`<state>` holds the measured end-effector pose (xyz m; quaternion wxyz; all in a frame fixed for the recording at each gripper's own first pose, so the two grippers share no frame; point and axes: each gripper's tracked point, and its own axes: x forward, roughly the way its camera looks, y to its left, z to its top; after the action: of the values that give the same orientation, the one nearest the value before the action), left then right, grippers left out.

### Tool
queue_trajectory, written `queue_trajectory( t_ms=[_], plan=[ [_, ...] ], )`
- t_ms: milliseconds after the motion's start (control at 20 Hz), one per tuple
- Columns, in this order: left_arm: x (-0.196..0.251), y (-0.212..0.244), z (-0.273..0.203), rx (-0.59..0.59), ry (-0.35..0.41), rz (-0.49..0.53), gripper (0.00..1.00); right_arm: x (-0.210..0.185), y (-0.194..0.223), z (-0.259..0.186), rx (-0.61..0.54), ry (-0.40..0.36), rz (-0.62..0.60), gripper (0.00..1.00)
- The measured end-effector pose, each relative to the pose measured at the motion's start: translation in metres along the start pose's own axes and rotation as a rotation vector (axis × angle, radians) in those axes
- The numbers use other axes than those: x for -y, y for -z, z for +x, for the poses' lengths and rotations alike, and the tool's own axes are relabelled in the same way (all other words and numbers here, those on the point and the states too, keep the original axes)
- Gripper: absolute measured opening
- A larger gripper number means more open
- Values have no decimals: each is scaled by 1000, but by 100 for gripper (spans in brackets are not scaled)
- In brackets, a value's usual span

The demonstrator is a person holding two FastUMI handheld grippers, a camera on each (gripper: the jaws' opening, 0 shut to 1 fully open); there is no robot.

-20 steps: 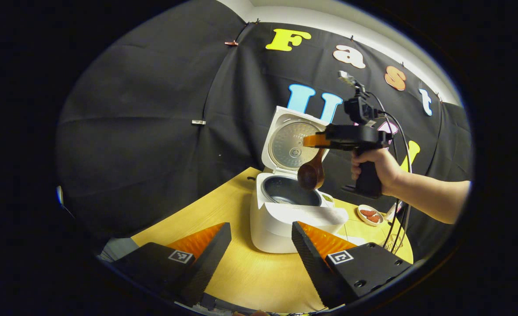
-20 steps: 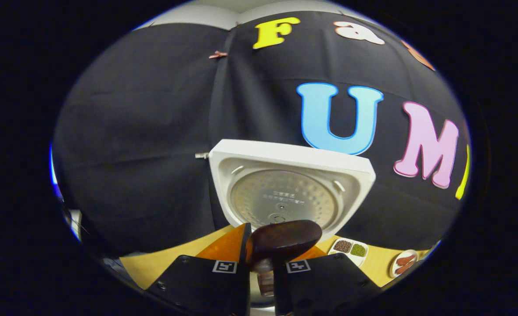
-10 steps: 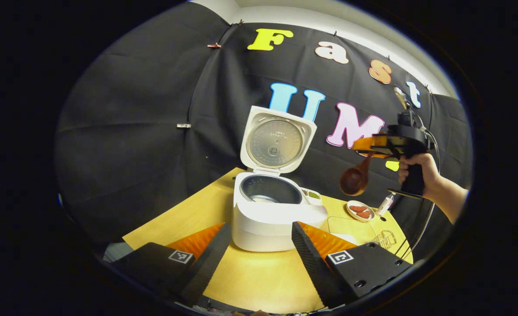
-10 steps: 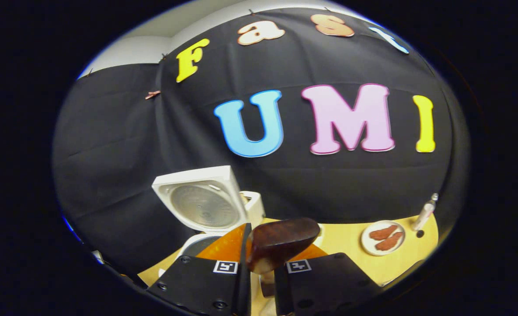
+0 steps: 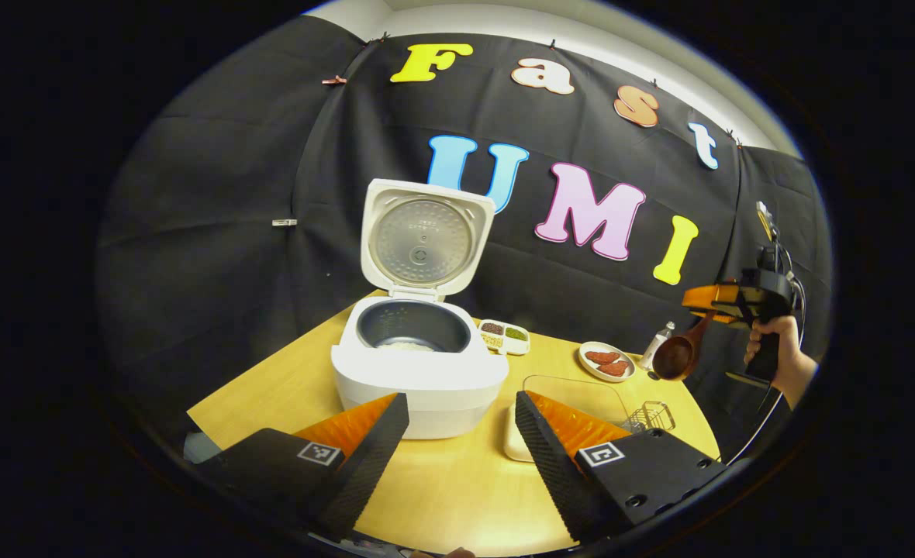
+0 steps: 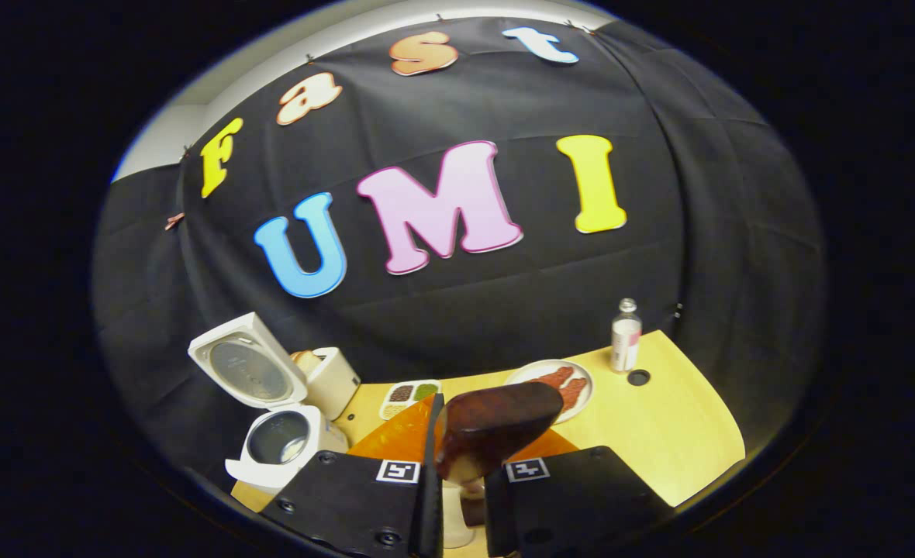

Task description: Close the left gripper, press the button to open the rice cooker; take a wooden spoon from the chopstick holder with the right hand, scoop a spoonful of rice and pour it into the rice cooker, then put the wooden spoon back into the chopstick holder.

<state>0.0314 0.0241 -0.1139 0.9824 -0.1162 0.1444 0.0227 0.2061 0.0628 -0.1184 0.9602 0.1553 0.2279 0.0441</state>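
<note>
The white rice cooker (image 5: 419,372) stands open on the wooden table (image 5: 442,488), its lid (image 5: 425,240) upright; a little white rice lies in the dark pot. My left gripper (image 5: 461,422) is open in front of it, holding nothing. At the far right a hand (image 5: 775,353) holds my right gripper (image 5: 698,298), shut on the dark wooden spoon (image 5: 676,356), whose bowl hangs down above the table's right end. In the right gripper view the spoon's bowl (image 6: 496,425) sits just ahead of my right gripper (image 6: 461,473), and the cooker (image 6: 279,446) is low at the left.
A clear rice container (image 5: 581,391) and a wire chopstick holder (image 5: 651,416) stand right of the cooker. Behind are a compartment dish of beans (image 5: 504,335), a plate with red pieces (image 5: 605,360) and a small bottle (image 6: 626,335). A small white appliance (image 6: 335,380) stands behind the cooker.
My right gripper has carried the spoon from above the open pot away to the right, past the plate. The left gripper has drawn back and stays open.
</note>
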Motion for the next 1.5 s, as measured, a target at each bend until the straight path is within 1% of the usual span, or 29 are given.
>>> queue_trajectory(
  t_ms=[50, 200, 300, 400, 450, 500, 650, 800, 850, 900, 1050, 1100, 1150, 1200, 1250, 1300, 1350, 1450, 1500],
  plan=[
    [9, -2, 1, 2, 2, -4, 96, 19, 5, 1, -12, 30, 29, 25],
    [27, -8, 5, 6, -4, -11, 96, 63, 24, 4, -33, 88, 116, 25],
    [29, -11, 8, 1, -26, 18, 95, 87, 46, 7, -63, 118, 157, 25],
    [27, -16, 9, 1, -50, 53, 96, 103, 70, 12, -108, 133, 197, 25],
    [26, -18, 8, 2, -64, 67, 96, 110, 83, 15, -127, 139, 215, 21],
    [24, -21, 7, 4, -78, 77, 96, 114, 94, 19, -142, 143, 232, 25],
    [24, -21, 1, 2, -109, 82, 95, 121, 119, 29, -166, 143, 294, 25],
    [28, -11, -6, -21, -127, 66, 95, 125, 133, 32, -188, 138, 343, 25],
    [30, -7, -9, -28, -131, 61, 96, 126, 138, 34, -188, 142, 344, 21],
    [32, -5, -10, -34, -134, 57, 96, 128, 142, 37, -186, 141, 346, 26],
    [37, -3, -15, -40, -135, 39, 95, 129, 152, 35, -203, 147, 361, 27],
    [38, -5, -15, -36, -136, 36, 96, 130, 155, 35, -207, 140, 363, 22],
    [37, -7, -15, -32, -138, 34, 95, 128, 157, 33, -206, 136, 367, 24],
    [37, -9, -14, -27, -138, 31, 95, 130, 154, 28, -204, 131, 363, 30],
    [37, -12, -12, -21, -136, 29, 95, 130, 155, 26, -205, 128, 353, 44],
    [37, -16, -10, -13, -134, 30, 96, 130, 154, 24, -201, 125, 343, 38],
    [36, -21, -9, -4, -135, 34, 95, 131, 154, 24, -199, 126, 335, 56],
    [32, -35, -5, 22, -141, 54, 96, 138, 148, 11, -193, 144, 313, 92],
    [30, -43, -2, 35, -146, 68, 96, 142, 145, 6, -185, 154, 306, 98]
  ],
)
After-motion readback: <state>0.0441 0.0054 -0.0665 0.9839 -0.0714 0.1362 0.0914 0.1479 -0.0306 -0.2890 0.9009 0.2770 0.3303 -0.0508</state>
